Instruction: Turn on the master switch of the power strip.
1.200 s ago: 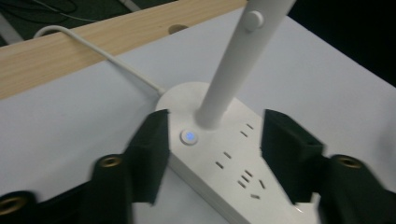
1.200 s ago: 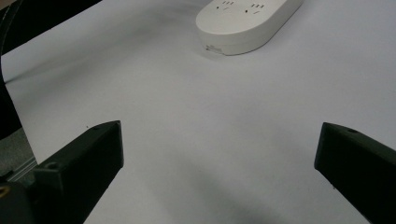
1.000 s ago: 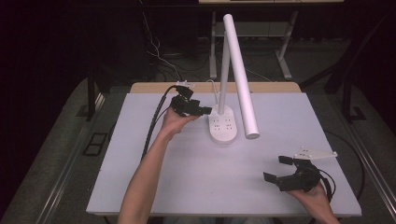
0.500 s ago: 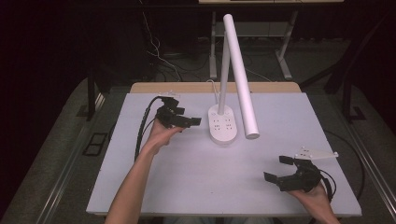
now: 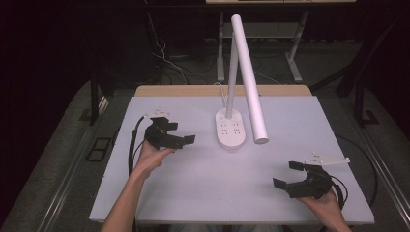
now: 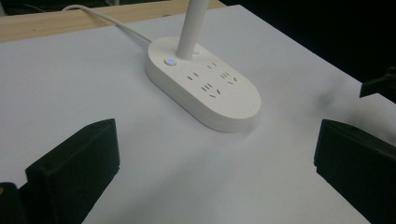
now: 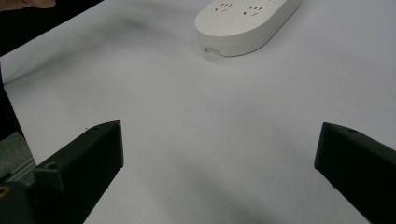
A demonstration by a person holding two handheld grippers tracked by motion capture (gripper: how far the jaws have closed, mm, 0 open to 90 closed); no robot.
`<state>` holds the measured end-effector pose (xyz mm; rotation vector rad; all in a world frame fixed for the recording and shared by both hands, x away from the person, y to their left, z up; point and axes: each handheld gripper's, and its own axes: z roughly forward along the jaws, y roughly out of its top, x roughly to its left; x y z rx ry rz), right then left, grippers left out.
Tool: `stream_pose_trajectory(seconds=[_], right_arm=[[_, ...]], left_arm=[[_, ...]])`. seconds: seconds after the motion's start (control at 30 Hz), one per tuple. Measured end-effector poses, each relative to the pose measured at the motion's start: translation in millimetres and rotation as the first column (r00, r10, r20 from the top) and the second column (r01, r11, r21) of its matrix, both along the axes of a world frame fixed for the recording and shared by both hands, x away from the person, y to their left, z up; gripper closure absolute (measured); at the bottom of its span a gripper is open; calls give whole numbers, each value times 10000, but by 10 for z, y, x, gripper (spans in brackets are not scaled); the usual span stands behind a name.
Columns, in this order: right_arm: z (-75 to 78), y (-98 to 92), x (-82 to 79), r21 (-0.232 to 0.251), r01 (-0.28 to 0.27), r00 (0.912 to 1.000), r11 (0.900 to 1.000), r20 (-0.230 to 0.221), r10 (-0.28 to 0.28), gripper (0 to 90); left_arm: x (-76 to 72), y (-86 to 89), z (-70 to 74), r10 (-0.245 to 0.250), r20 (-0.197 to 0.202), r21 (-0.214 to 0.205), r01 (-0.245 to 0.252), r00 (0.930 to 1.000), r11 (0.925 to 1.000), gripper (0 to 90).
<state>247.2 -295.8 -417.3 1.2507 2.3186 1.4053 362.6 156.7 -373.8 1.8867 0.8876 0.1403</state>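
Observation:
A white desk lamp stands at the table's middle back. Its oval base [image 5: 231,130] carries several sockets and a small button lit blue [image 6: 171,61]. A thin stem [image 5: 232,72] rises from the base, and a long white tube head [image 5: 249,79] slants down to the right. My left gripper [image 5: 179,133] is open, well left of the base and pointing at it, with nothing between its jaws [image 6: 215,177]. My right gripper [image 5: 287,175] rests open near the front right corner, also holding nothing [image 7: 219,172], with the lamp base [image 7: 247,18] far ahead of it.
The white table top [image 5: 208,183] has a wooden strip [image 5: 193,91] along its back edge. The lamp's white cable [image 6: 107,21] runs over that edge. Black cables trail from both grippers, and dark floor and desk legs surround the table.
My left gripper has drawn back from the lamp base, moving left and toward the person. The right gripper has stayed put.

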Motion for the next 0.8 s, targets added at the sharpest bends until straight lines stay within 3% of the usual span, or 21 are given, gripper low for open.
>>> stream_pose_trajectory(seconds=[0.43, 0.5, 0.8], right_arm=[[-23, 69, 10, -114, -169, 9999, 9998, -36, 168, 7], [-26, 75, 12, -114, -172, 9998, 9998, -41, 172, 7], [-24, 66, 8, -23, -181, 9998, 9998, -37, 181, 7]], left_arm=[[-546, 198, -119, 170, 185, -247, -165, 9997, 9996, 0], [-619, 219, -168, 245, 132, -431, -239, 9996, 9988, 0], [-948, 210, -365, 132, 11, -335, -132, 9999, 9994, 0]])
